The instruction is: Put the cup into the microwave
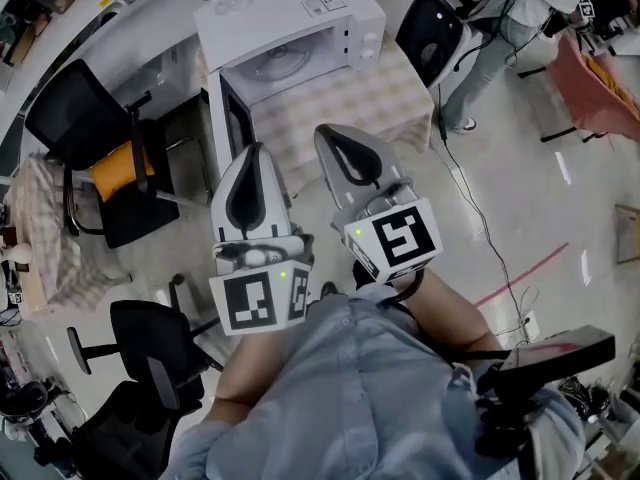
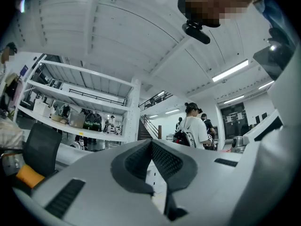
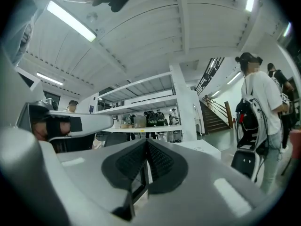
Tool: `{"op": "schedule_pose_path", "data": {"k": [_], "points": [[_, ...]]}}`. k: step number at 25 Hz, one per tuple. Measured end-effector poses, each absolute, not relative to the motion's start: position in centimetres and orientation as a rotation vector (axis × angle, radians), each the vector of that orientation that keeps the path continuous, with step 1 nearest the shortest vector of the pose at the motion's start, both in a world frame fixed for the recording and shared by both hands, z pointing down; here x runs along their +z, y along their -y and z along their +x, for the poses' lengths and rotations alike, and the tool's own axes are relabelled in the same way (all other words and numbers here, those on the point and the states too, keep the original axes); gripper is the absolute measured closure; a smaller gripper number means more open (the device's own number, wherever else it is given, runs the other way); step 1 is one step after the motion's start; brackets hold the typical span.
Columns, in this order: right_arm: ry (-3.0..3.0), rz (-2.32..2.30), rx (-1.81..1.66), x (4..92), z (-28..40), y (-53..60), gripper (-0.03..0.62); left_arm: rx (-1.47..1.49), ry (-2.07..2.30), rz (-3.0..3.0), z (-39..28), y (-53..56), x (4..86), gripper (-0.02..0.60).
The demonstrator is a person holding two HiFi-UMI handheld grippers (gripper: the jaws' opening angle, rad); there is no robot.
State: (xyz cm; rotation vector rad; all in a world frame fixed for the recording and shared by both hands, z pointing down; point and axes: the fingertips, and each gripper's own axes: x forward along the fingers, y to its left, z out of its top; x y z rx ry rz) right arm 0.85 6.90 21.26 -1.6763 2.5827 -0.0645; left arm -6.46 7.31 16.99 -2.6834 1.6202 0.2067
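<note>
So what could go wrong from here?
No cup shows in any view, and both the left gripper and the right gripper are shut and empty, so the task may stall. The door of the microwave stands open toward the left gripper and could get knocked.

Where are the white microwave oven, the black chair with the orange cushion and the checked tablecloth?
white microwave oven (image 1: 270, 13): head view, on its top panel.
black chair with the orange cushion (image 1: 65, 108): head view, on its backrest.
checked tablecloth (image 1: 340, 103): head view, on a bare patch.
</note>
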Motion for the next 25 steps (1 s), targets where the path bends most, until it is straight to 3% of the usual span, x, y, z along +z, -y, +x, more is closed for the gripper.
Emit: {"op": "schedule_pose_path", "data": {"k": [16,25], "points": [[-2.615,-1.558,-0.055,20.2,8.9,0.7,0.592,0.169,-1.676,-2.603,2.1,-0.4,15.8,0.575],[-2.63,-1.493,-0.01,19.2,9.9,2.9,0.592,0.186,-1.704,-2.552,3.0,1.6,15.2,0.575]]}}
